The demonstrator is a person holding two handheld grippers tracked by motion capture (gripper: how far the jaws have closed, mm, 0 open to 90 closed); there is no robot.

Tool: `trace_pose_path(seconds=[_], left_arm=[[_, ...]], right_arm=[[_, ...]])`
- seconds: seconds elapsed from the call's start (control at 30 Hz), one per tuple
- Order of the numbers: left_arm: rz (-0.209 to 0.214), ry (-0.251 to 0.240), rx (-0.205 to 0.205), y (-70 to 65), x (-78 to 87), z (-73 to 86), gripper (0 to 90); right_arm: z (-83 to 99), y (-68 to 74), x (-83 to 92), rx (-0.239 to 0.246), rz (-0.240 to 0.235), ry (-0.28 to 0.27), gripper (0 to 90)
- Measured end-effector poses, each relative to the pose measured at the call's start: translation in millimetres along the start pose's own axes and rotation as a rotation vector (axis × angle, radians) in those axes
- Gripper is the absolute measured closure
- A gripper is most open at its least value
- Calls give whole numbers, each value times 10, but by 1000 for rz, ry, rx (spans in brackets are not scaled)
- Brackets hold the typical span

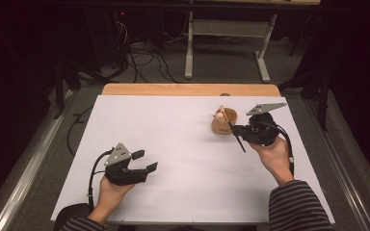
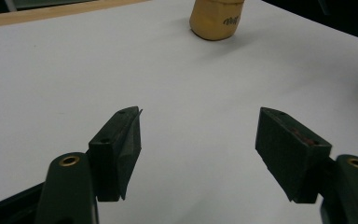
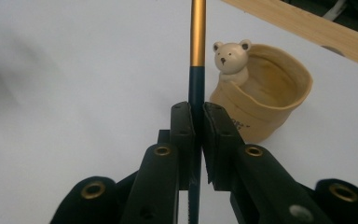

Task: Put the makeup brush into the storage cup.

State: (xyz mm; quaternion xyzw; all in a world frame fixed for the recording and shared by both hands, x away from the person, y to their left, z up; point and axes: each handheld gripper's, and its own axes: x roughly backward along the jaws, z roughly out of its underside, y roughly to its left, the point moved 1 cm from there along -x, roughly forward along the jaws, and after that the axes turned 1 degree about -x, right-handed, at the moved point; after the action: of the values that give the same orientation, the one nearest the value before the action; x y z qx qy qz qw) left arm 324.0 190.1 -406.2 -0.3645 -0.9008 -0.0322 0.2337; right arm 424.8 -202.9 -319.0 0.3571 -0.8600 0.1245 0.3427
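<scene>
Striped sleeves and two bare hands come in at the near edge of the desk (image 1: 183, 90), a light wooden top almost wholly covered by a large white sheet (image 1: 183, 144) that leaves a wooden strip bare along the far side. Beyond that strip lie grey carpet, a tangle of dark cables and the white legs of another table, with dark room to either side. Most of the sheet is bare, widest across its middle and left. On its near left the left hand-held gripper (image 1: 142, 161) hovers with jaws spread wide apart and nothing between them. At the far right, well apart from it, the right hand-held gripper (image 1: 236, 130) is pressed together on a thin dark blue pen with a gold upper section (image 3: 196, 70), pinching its dark part. Just beside the pen stands a small tan cup (image 3: 265, 100) with a pale bear figure (image 3: 232, 60) on its rim, near the sheet's far edge.
</scene>
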Motion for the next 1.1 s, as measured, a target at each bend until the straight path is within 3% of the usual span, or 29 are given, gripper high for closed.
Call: trace_pose_path(seconds=[1.1], left_arm=[[-13, 1, 0, -11, 31, 18, 320]], right_arm=[[-288, -241, -54, -48, 50, -27, 852]])
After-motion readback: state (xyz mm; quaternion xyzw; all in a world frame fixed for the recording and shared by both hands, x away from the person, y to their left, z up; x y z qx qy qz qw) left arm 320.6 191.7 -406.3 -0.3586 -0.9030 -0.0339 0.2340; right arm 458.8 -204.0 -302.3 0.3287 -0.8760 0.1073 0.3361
